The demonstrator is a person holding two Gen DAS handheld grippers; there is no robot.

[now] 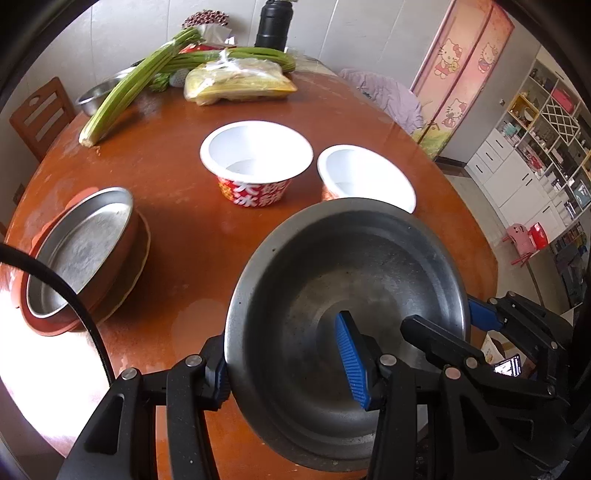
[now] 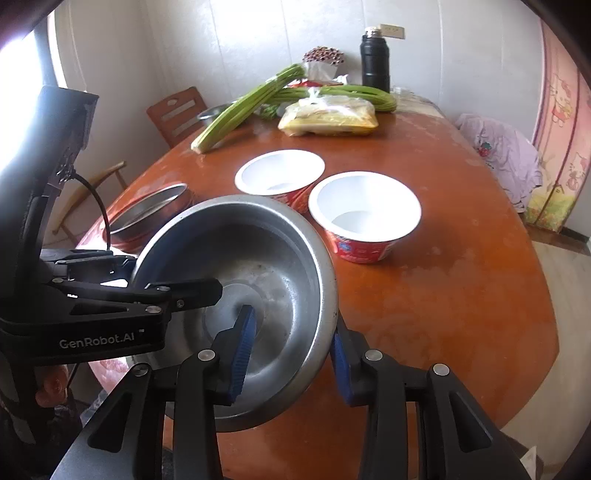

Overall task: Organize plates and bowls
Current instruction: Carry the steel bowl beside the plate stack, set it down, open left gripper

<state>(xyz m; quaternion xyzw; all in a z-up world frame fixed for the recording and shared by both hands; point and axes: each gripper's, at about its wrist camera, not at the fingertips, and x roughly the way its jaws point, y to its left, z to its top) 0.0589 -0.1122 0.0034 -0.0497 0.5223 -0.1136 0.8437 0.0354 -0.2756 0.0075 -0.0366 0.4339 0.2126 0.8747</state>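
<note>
The steel bowl [image 1: 347, 317] hangs tilted over the near edge of the table [image 1: 184, 236], gripped from both sides. Left of it on the table, well apart, a steel pan [image 1: 79, 251] sits slanted in a red dish [image 1: 40, 317]. The left gripper [image 1: 291, 373] points steeply down; its jaws straddle the bowl's left rim, one blue pad inside and one outside against the wall, holding it. Beyond the bowl stand two white cups [image 1: 256, 157], side by side, the right one [image 1: 364, 175] partly hidden behind the bowl's far rim. The right gripper [image 2: 290, 356] also points steeply down and pinches the bowl's right rim, one pad inside, one outside, its jaws narrow. Farther back from the bowl lie celery [image 1: 140, 77], a bag [image 1: 240, 83] and a black flask [image 1: 275, 24].
</note>
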